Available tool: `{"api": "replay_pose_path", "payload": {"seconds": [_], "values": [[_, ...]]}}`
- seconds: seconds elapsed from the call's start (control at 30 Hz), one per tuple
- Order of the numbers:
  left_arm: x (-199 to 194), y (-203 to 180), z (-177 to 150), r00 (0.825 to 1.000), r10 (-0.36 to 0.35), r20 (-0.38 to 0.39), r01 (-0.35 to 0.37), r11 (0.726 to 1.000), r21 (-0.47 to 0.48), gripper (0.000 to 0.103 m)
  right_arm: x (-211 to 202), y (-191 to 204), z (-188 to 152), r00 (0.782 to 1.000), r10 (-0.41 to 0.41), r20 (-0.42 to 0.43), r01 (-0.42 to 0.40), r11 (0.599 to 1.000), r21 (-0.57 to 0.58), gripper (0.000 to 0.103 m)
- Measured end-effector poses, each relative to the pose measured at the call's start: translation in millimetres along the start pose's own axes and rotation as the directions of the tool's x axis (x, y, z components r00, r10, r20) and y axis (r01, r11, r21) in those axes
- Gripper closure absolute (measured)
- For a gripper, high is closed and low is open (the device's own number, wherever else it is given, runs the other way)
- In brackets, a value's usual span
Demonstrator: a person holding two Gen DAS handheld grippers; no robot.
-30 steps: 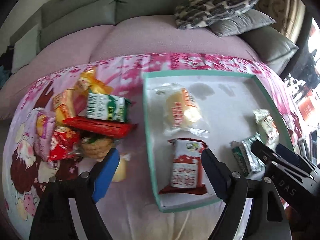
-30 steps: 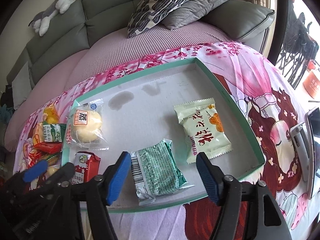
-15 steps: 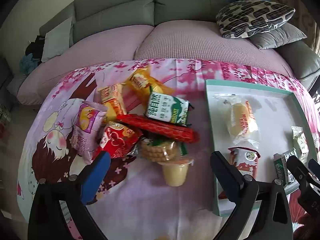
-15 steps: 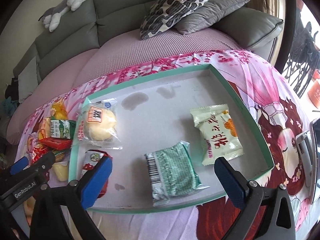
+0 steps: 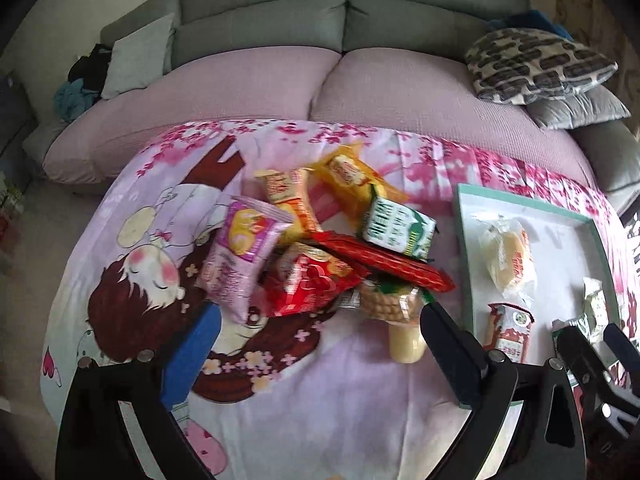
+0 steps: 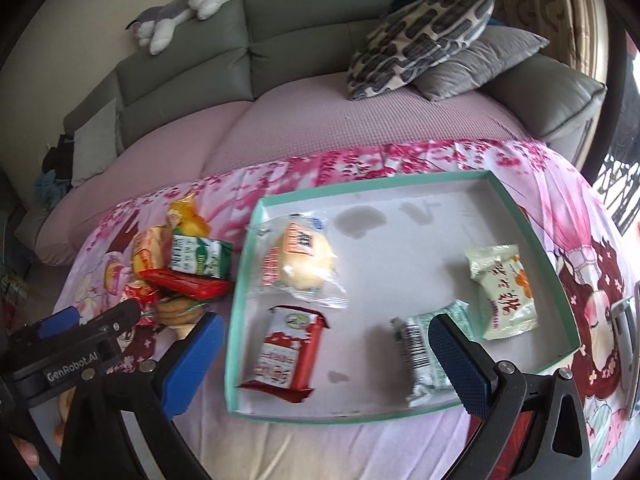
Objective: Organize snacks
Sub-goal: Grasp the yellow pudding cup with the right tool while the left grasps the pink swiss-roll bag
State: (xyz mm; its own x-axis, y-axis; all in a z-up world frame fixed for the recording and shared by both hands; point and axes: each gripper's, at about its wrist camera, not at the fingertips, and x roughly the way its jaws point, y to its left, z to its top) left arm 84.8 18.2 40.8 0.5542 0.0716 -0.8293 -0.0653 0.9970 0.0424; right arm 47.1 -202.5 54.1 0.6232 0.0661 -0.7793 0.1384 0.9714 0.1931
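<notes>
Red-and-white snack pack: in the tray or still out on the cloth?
In. The red-and-white snack pack lies flat on the grey floor of the tray, near its left wall, just below the wrapped bun.

teal-rimmed tray (image 6: 532, 236), pink floral cloth (image 5: 304, 412), red packet (image 6: 286, 350)

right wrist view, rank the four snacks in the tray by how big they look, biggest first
1. clear-wrapped bun
2. red and white packet
3. pale green packet, close to the red one, so that order is unsure
4. green and white packet, partly hidden behind a gripper finger, so unsure
</notes>
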Motion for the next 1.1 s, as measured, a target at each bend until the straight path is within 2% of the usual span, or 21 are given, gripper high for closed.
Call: {"api": "replay_pose_path", "payload": {"seconds": [0.3, 0.5, 0.63, 0.7, 0.8, 0.87, 0.97, 1.1], "values": [[-3.4, 61.1, -1.9, 0.999, 0.045, -0.015, -0.046, 0.992, -0.121, 0.003, 8.1, 52.9, -7.1, 0.997, 0.070, -0.044, -0.074, 0.993, -0.089, 0.000], [5.2, 79.5, -2.9, 0.998, 0.045, -0.039, -0.050, 0.986, -0.157, 0.003, 20.6, 84.4, -15.6, 0.989, 0.124, -0.083, -0.134, 0.983, -0.128, 0.001], [18.7, 76.8, 3.4, 0.998, 0.014, -0.057, -0.022, 0.990, -0.143, 0.003, 31.3, 97.5, -19.3, 0.982, 0.155, -0.108, -0.169, 0.975, -0.145, 0.007], [26.2, 75.6, 6.9, 0.998, 0.000, -0.068, -0.009, 0.992, -0.129, 0.003, 38.1, 100.3, -20.3, 0.979, 0.161, -0.124, -0.178, 0.974, -0.139, 0.015], [35.1, 78.1, 13.2, 0.998, 0.001, -0.069, -0.009, 0.993, -0.117, 0.003, 47.5, 101.7, -20.4, 0.974, 0.176, -0.143, -0.193, 0.974, -0.121, 0.021], [40.7, 80.6, 17.5, 0.997, 0.021, -0.069, -0.029, 0.994, -0.106, 0.003, 52.3, 103.2, -20.5, 0.972, 0.181, -0.149, -0.199, 0.973, -0.116, 0.022], [51.0, 83.1, 23.6, 0.996, 0.048, -0.069, -0.053, 0.996, -0.073, 0.003, 58.4, 105.0, -21.8, 0.972, 0.178, -0.152, -0.197, 0.973, -0.118, 0.030], [62.8, 84.0, 28.7, 0.998, 0.027, -0.052, -0.029, 0.999, -0.039, 0.003, 69.8, 105.6, -22.2, 0.971, 0.176, -0.159, -0.195, 0.975, -0.108, 0.034]]}}
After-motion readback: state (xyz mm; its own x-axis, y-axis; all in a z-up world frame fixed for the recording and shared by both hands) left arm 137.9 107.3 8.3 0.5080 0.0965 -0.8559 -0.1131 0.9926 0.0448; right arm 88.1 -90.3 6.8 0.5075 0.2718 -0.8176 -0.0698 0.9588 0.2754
